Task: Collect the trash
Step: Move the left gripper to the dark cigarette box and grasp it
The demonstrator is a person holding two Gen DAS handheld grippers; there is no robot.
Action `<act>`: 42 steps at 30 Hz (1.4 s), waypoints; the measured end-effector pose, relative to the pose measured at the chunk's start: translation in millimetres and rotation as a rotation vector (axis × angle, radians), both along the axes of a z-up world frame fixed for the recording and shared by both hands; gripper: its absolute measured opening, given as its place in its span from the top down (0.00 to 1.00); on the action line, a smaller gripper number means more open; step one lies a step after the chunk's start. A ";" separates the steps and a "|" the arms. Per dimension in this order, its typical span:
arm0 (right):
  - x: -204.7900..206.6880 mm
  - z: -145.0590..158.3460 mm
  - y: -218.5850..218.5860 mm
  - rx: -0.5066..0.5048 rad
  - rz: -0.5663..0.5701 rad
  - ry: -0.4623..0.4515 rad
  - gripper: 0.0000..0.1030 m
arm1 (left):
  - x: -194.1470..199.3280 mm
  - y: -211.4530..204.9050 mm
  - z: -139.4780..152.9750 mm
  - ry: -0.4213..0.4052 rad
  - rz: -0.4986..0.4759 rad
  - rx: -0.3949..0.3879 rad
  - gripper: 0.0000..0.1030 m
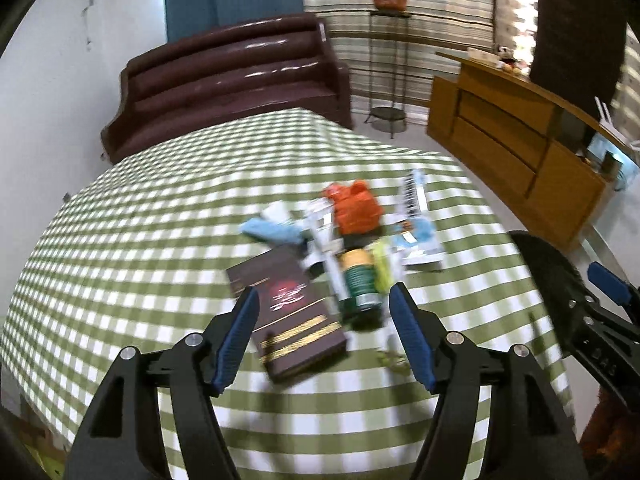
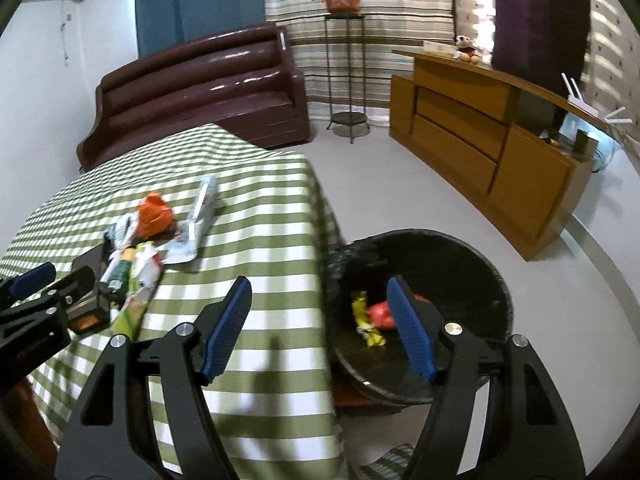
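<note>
Fingers of both grippers — left gripper (image 1: 322, 338), right gripper (image 2: 318, 330) — spread wide, empty; trash pile (image 1: 352, 232) on tabletop (image 1: 120, 248), bin (image 2: 424, 312) beside for dropping.

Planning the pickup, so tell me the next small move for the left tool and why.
Probably ease the left tool, open and empty, forward and down onto the brown box nearest its fingers. The pile still lies on the checked table, while the black bin holds only a yellow wrapper and something red.

Checked cloth over the table (image 1: 120, 240); glossy dark leather on the sofa (image 1: 224, 80). Smooth brown wood for the cabinet (image 2: 460, 152). Woven black wicker for the bin (image 2: 460, 256).
</note>
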State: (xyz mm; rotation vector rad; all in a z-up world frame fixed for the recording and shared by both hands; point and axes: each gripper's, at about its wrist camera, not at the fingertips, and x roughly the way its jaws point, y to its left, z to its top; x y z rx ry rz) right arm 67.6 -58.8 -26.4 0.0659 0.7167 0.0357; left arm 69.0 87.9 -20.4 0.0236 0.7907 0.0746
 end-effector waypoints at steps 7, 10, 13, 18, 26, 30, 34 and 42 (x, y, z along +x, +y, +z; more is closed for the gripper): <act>-2.1 -2.8 18.6 -0.002 0.029 0.018 0.33 | 4.3 10.5 -13.6 0.037 0.020 0.009 0.33; -1.8 -5.6 22.7 -0.003 0.033 0.027 0.33 | 8.2 13.1 -21.0 0.059 0.027 0.011 0.32; -0.3 -8.4 25.4 -0.002 0.037 0.037 0.33 | 9.5 19.2 -29.0 0.081 0.038 0.009 0.32; 0.8 -10.7 30.3 0.002 0.045 0.045 0.33 | 7.1 32.6 -33.3 0.112 0.060 -0.011 0.32; 1.9 -12.0 38.3 -0.001 0.056 0.051 0.33 | -2.1 51.8 -33.0 0.128 0.080 -0.025 0.32; 2.9 -11.0 43.6 -0.002 0.063 0.054 0.33 | 1.7 56.5 -32.9 0.137 0.074 -0.048 0.30; 2.7 -7.9 55.3 -0.005 0.081 0.051 0.33 | 6.6 57.2 -31.0 0.138 0.049 -0.059 0.30; 6.7 -3.2 83.7 -0.015 0.128 0.049 0.33 | 11.3 57.6 -27.2 0.120 -0.014 -0.041 0.47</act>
